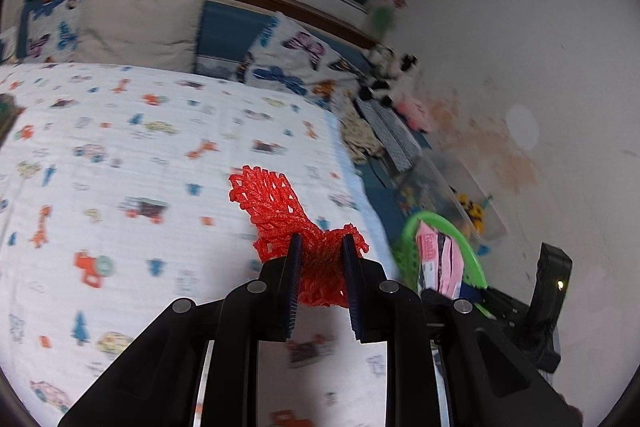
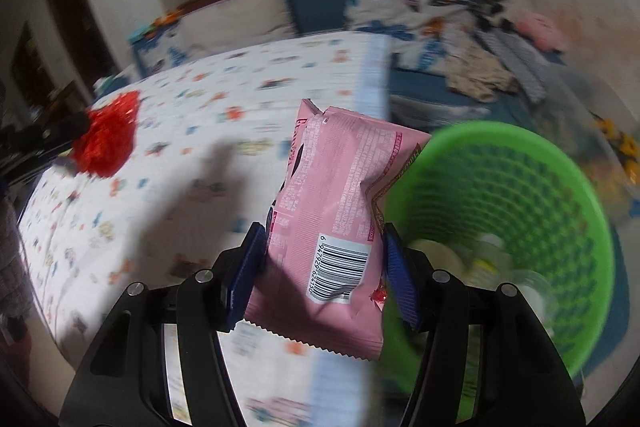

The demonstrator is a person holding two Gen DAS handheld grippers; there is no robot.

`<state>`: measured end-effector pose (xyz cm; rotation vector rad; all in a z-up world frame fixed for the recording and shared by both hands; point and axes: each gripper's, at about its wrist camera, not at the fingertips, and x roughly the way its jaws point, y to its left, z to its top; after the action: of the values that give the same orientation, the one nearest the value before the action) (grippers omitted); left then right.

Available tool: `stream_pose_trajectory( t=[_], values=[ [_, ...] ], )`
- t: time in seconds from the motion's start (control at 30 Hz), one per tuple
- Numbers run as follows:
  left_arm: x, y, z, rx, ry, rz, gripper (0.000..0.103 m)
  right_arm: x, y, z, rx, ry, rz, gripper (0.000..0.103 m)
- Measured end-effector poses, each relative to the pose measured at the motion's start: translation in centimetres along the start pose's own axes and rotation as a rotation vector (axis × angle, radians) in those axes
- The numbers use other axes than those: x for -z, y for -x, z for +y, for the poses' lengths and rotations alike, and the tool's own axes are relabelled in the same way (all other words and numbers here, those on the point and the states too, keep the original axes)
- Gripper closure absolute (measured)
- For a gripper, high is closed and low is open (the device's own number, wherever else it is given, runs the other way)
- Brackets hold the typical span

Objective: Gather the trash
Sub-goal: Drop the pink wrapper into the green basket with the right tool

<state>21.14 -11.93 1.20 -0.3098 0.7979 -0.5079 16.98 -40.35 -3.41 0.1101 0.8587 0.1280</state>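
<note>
We found the left gripper (image 1: 320, 267) over the bed (image 1: 120, 167) clamping red netting (image 1: 276, 211), the right gripper (image 2: 324, 267) pinching a pink wrapper (image 2: 332, 219) beside the green basket (image 2: 520, 187).

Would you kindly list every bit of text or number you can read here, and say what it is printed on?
"6 947929 624150", roughly: under the barcode on the pink snack packet held in the right tongs.
Fine print and red script brand on that packet: unreadable.
Red foam net in the left tongs: no text.
</note>
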Motion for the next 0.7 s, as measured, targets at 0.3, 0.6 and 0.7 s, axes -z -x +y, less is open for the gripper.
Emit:
stream_pose_trajectory(
  t=[0.3,0.6,0.7],
  values=[
    [0.5,-4.3,-6.6,0.078,-0.116,0.080,0.083,2.2,1.4,-7.4,0.129,-0.135,0.007,0.038],
    [1.6,-8.3,-12.0,0.120,-0.214,0.155,0.082,4.1,2.7,-10.9,0.176,-0.221,0.002,0.026],
    [2.0,-9.5,-13.5,0.132,-0.242,0.178,0.082,4.4,3.7,-11.2,0.192,-0.225,-0.012,0.026]
  ],
)
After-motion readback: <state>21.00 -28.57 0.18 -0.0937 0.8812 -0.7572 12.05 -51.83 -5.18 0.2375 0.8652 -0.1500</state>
